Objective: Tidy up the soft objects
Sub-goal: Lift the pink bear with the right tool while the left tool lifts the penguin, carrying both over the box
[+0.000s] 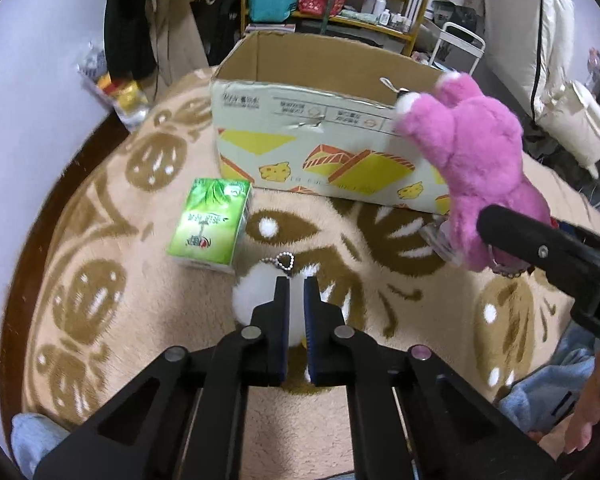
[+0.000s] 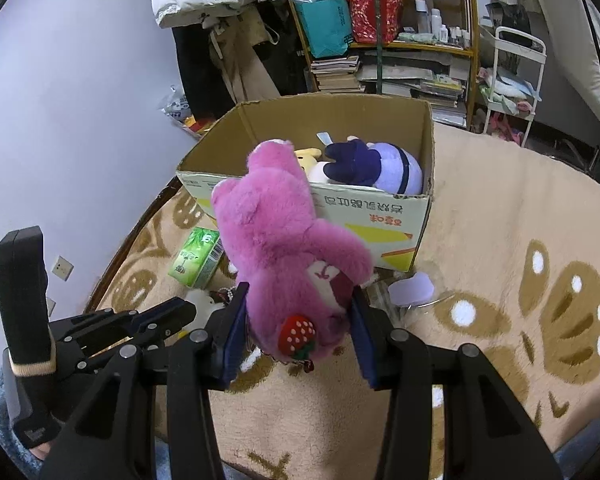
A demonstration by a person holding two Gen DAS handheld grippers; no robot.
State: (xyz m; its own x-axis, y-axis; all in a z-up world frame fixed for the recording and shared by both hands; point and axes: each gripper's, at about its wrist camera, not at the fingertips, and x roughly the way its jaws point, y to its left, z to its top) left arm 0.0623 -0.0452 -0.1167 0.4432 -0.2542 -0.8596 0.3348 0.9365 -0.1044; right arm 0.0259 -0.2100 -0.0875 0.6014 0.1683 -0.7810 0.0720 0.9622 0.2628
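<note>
Pink fur fills the right gripper (image 2: 298,322): its blue pads pinch the lower body of the pink plush bear (image 2: 280,248), strawberry patch facing the cam, head lifted toward the cardboard box (image 2: 384,216). The bear hangs clear of the blanket, just in front of the box's near wall. The left gripper (image 1: 296,286) has its jaws pressed nearly together on a white fluffy pom-pom (image 1: 256,298) w/ a bead chain looping off the top; the white fuzz bulges out on the left side & shows between the pads. Whether the pom-pom is off the blanket is hard to say from this angle.

Just left of it, a green tissue pack (image 1: 210,222) lies on the beige blanket (image 1: 100,280) w/ its brown pattern, near the box's front left corner. Inside the box, via right cam: a purple-and-navy plush (image 2: 380,166) & a yellow one (image 2: 310,158) beside it. A lilac flat piece (image 2: 412,288) sits on the blanket by the box's right front corner. Behind it all stands a cluttered shelf (image 2: 400,48) against the wall.
</note>
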